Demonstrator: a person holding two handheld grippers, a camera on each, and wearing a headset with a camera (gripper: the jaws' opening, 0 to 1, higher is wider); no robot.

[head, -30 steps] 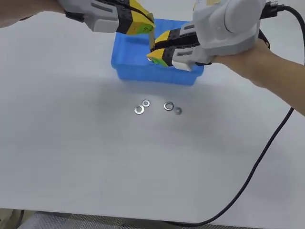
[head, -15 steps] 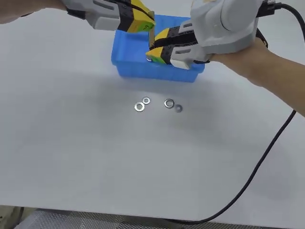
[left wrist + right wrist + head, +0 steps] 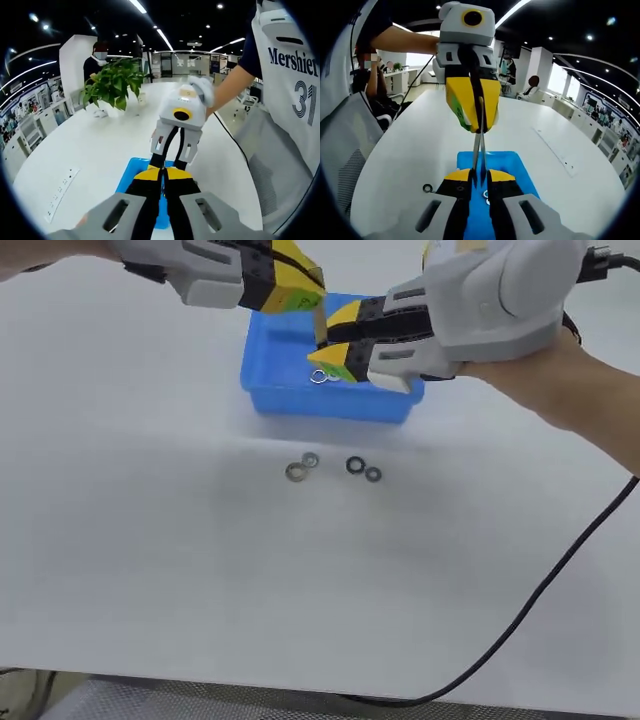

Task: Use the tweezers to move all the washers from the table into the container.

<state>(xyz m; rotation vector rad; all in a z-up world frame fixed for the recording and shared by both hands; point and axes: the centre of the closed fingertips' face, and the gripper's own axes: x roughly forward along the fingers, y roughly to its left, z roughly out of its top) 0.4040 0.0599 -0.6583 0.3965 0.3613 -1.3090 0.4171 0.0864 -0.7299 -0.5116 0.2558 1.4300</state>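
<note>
Both grippers hover over the blue container (image 3: 300, 405) at the far side of the white table. My left gripper (image 3: 312, 290) comes in from the upper left, shut on the upper end of the tweezers (image 3: 320, 325). From the right, my right gripper (image 3: 330, 345) is shut on the tweezers' prongs (image 3: 479, 142), which run from the left gripper's yellow jaws down between my right gripper (image 3: 480, 177). A washer (image 3: 320, 377) lies inside the container below the tips. Several washers (image 3: 355, 465) lie on the table just in front of the container; one washer (image 3: 427, 188) lies beside the container (image 3: 505, 160).
A black cable (image 3: 540, 590) trails from the right gripper across the table's right side to the near edge. A potted plant (image 3: 112, 85) stands far back on the table. A wide bare stretch of table (image 3: 200, 580) lies in front of the washers.
The head camera has shifted a little. Both grippers stay over the container with the tweezers between them; the right one sits slightly further right. The washers on the table have not moved.
</note>
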